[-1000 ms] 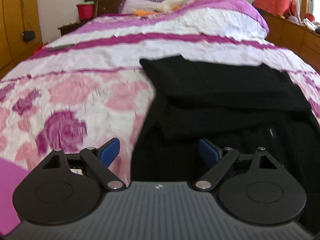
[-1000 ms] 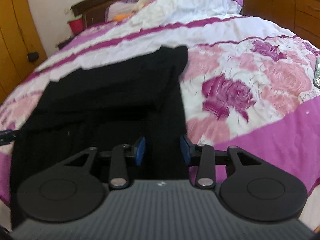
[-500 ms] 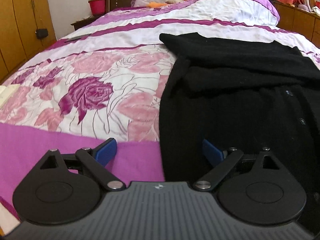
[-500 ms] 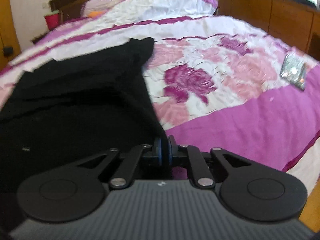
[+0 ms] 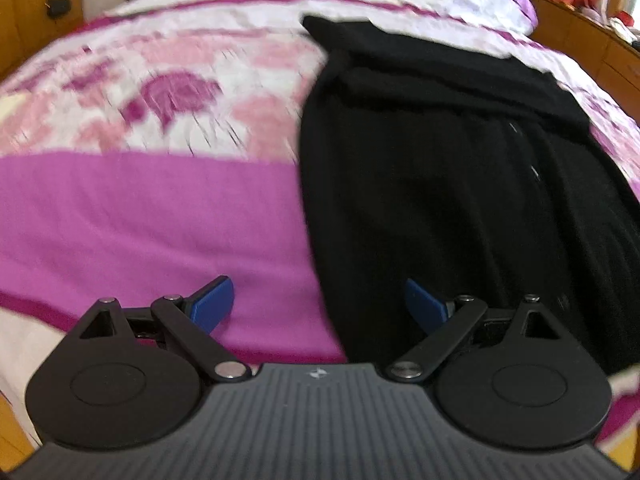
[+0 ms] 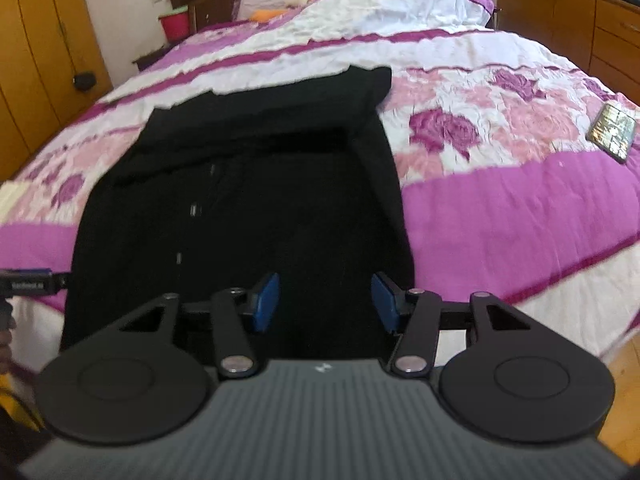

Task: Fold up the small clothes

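A bed (image 6: 500, 200) with a rose-print cover carries the black garment (image 6: 248, 200), its top folded down at twelve o'clock. The left tongs (image 5: 320, 308) stand spread, empty; the right tongs (image 6: 325, 300), just opening, hold nothing. Grabbing only one layer at the hem could skew the fold.

Black garment (image 6: 248, 184): matt knit; bedspread (image 6: 500, 200): crinkled cloth; wardrobe (image 6: 36, 60): glossy wood.

Both wrist views down onto bed (image 5: 140, 216)
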`<state>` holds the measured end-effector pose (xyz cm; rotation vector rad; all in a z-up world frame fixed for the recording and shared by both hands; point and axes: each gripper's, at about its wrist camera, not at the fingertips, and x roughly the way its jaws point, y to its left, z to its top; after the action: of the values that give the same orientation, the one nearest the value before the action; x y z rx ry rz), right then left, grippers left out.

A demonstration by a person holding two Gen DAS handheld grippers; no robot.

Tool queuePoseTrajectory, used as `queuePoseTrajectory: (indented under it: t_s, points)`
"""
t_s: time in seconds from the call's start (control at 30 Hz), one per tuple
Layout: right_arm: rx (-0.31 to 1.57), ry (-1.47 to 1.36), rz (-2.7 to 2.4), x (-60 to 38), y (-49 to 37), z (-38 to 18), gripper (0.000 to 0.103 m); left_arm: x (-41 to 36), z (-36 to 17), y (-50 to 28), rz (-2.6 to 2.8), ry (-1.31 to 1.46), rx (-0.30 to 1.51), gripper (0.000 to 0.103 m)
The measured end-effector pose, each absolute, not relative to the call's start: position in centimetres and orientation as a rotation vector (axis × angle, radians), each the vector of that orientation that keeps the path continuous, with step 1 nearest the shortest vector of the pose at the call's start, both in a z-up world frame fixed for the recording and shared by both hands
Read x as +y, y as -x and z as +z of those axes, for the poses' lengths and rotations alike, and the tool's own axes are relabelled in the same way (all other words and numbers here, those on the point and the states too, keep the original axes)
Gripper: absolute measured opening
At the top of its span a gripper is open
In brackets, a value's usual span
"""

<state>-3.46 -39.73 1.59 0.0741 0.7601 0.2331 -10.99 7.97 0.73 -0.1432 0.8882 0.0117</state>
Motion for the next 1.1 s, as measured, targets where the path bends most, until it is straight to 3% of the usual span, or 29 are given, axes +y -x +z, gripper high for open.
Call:
queuePoseTrajectory:
  t_s: [0.3, 0.47, 0.8, 0.83, 0.87, 1.0, 1.1]
  points:
    - [0.82, -0.24, 0.212, -41.4, 5.3, -2.1, 0.056, 7.7, -1.0, 12.1, -0.034, 0.19, 0.92, 0.095]
    - [0.801, -0.275, 0.211, -41.3, 5.3, -2.7, 0.057, 6.9, -1.3, 12.1, -0.073, 0.165, 0.94, 0.1]
    - [0.749, -0.335, 0.256, -40.7, 5.3, -3.6, 0.057, 7.1, -1.6, 12.5, -0.122, 0.237, 0.935, 0.098]
    - [0.746, -0.34, 0.259, -40.9, 5.4, -3.6, 0.057, 6.9, -1.6, 12.6, -0.117, 0.223, 0.936, 0.096]
    - [0.741, -0.34, 0.26, -40.9, 5.5, -3.5, 0.057, 6.7, -1.5, 12.6, -0.112, 0.213, 0.932, 0.088]
    - [0.68, -0.316, 0.286, -40.7, 6.2, -2.4, 0.057, 6.8, -0.9, 12.8, -0.133, 0.238, 0.903, 0.046]
    - [0.649, -0.292, 0.317, -40.4, 6.3, -1.9, 0.056, 6.9, -0.8, 13.0, -0.145, 0.26, 0.896, 0.04]
